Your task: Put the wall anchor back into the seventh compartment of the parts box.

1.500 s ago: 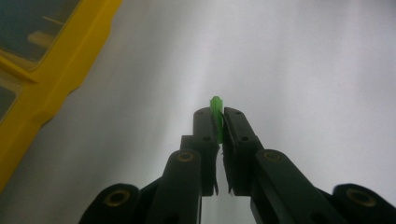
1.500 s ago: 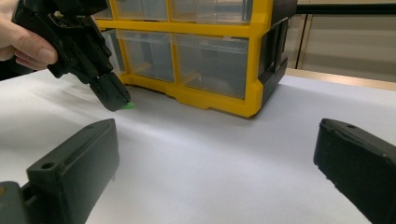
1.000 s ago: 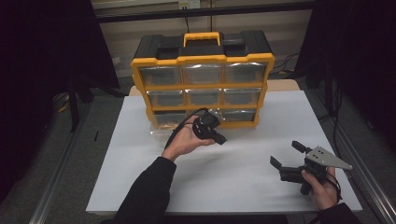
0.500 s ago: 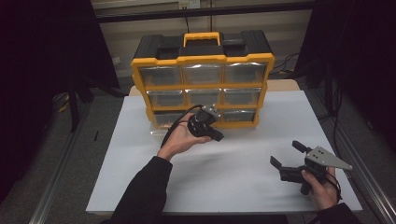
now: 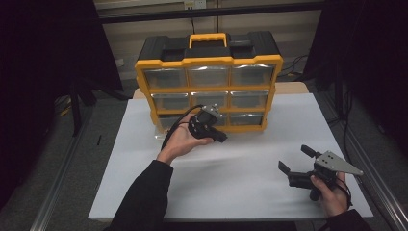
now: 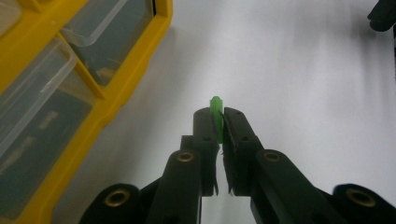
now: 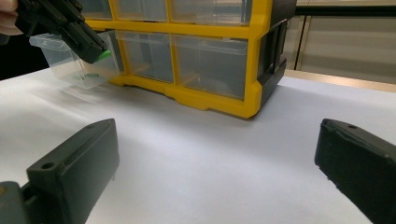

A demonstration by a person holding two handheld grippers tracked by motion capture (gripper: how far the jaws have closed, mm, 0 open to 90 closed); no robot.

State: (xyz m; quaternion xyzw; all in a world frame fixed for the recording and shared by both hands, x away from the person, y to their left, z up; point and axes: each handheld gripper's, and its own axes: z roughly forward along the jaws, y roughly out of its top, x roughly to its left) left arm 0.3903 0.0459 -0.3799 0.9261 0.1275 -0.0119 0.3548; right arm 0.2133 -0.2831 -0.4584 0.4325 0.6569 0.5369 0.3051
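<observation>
Green and thin, a small flat plastic piece (image 6: pixel 215 108) stands clamped between the two black jaws of the left gripper (image 6: pixel 216 122), its rounded tip poking just past the jaw ends over the white table sheet (image 6: pixel 299 84). In the high view the left gripper (image 5: pixel 208 126) lies in the upturned palm of the left hand (image 5: pixel 185 140), the black-sleeved forearm reaching forward from the bottom edge, the jaws pointing rightward and slightly toward the person, just in front of the bottom row of the yellow-and-black drawer organizer with clear plastic drawers (image 5: pixel 209 82). From the right gripper view, the green piece (image 7: pixel 103 55) and the jaw tips hang just beside a clear drawer pulled out from the organizer's bottom left corner (image 7: pixel 74 67); something small and green lies inside that drawer, too blurred to identify. The right gripper (image 5: pixel 302 161) rests low near the table's right front, well apart from the organizer, held from below by the right hand (image 5: pixel 332 190), with its grey three-cornered plate on top. Its jaws are spread wide and grasp nothing.
</observation>
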